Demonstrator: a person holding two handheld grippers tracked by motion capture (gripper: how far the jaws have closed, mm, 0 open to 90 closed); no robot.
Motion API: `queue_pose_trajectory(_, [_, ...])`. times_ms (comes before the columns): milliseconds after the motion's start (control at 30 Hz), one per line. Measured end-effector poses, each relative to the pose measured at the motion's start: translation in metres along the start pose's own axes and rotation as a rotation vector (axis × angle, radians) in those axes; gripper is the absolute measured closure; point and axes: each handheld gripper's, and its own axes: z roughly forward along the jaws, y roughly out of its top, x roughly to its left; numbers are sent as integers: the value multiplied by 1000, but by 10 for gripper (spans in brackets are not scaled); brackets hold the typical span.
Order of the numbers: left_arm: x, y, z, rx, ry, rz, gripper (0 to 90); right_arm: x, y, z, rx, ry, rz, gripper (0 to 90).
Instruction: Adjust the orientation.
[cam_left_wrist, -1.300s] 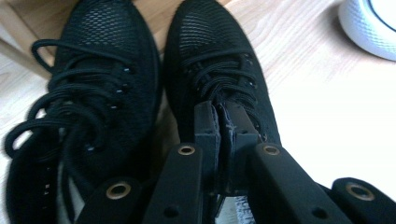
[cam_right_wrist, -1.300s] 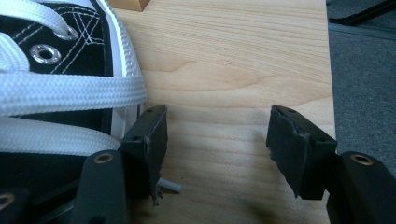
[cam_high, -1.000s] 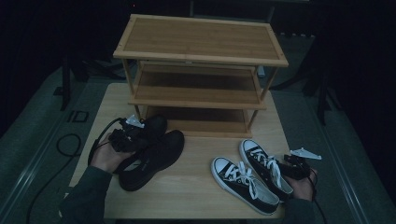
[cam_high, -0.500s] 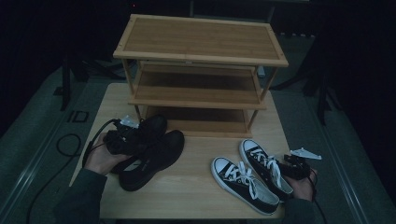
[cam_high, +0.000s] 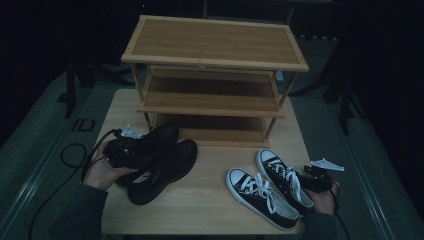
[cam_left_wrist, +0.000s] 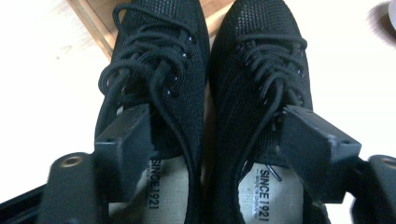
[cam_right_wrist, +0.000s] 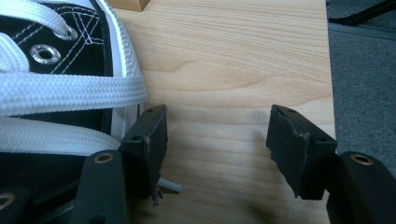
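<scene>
A pair of black knit shoes (cam_high: 160, 160) lies side by side at the table's left, toes toward the rack. My left gripper (cam_high: 122, 150) is at their heels. In the left gripper view its jaws have just been opening and now stand wide over the two shoe openings. The inner sides of the black shoes (cam_left_wrist: 210, 93) lie between the jaws of the left gripper (cam_left_wrist: 219, 149), and the pads press on nothing. My right gripper (cam_right_wrist: 217, 149) is open over bare wood, beside a black-and-white sneaker (cam_right_wrist: 56, 84). That sneaker pair (cam_high: 270, 190) lies at the front right, next to the right gripper (cam_high: 317, 177).
A three-tier bamboo shoe rack (cam_high: 215, 75) stands at the back of the wooden table (cam_high: 210, 200), its shelves bare. The table's right edge is close to my right gripper. A cable (cam_high: 75, 150) trails off the left side. Dark floor surrounds the table.
The left hand and its gripper have shifted slightly toward the table's left, back from the black shoes' heels. The shoes, the sneakers and the right hand have kept still.
</scene>
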Motion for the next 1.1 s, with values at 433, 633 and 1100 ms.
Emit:
queue_pose_trajectory(433, [4, -15, 6, 59, -8, -5, 208, 0, 0, 0, 1, 1, 2, 379])
queue_pose_trajectory(633, [5, -19, 10, 88, -23, 1, 225, 0, 0, 0, 1, 1, 2, 379])
queue_pose_trajectory(1100, [4, -12, 16, 180, -44, 32, 508, 0, 0, 0, 1, -1, 4, 379])
